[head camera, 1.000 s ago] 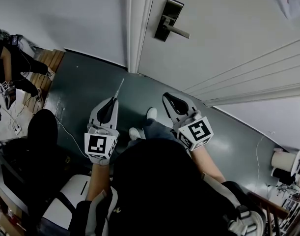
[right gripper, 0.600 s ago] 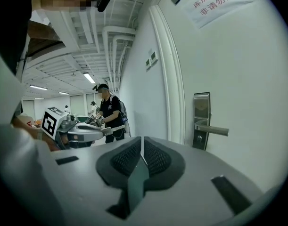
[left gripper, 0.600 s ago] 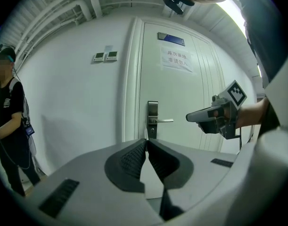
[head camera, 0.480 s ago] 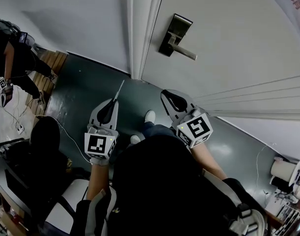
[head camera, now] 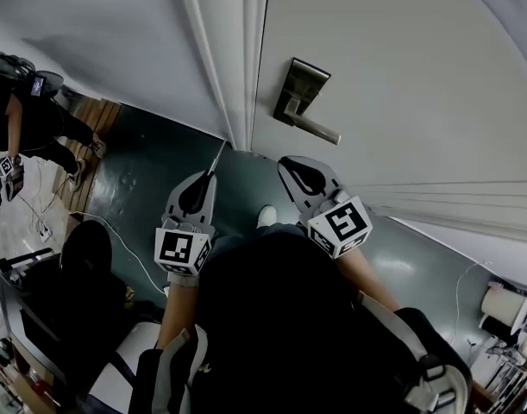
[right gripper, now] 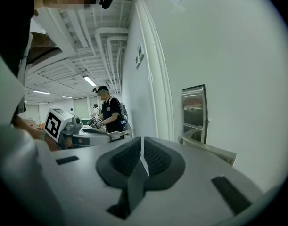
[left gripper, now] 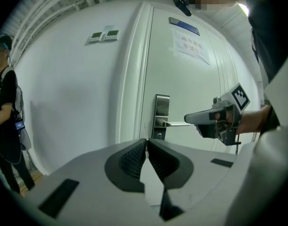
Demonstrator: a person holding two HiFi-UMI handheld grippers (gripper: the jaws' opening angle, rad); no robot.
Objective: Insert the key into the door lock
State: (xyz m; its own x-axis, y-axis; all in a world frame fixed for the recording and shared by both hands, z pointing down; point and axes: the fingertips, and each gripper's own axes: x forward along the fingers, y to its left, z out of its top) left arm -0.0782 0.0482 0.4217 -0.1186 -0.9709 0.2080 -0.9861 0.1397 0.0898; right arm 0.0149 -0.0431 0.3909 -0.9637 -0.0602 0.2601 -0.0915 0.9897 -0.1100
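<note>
The left tongs [head camera: 209,178] gripped the key [head camera: 216,156], short of the door lock [head camera: 299,89] at two o'clock. The right tongs [head camera: 289,164] were closed, empty; insertion was not yet begun.

The thin silver key [head camera: 216,158], clamped in the left gripper [head camera: 208,177], points up at the door frame, below and left of the metal lock plate [head camera: 299,86], well apart.

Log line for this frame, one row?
left gripper: shut on key | right gripper: shut, empty | key: not yet in door lock
</note>
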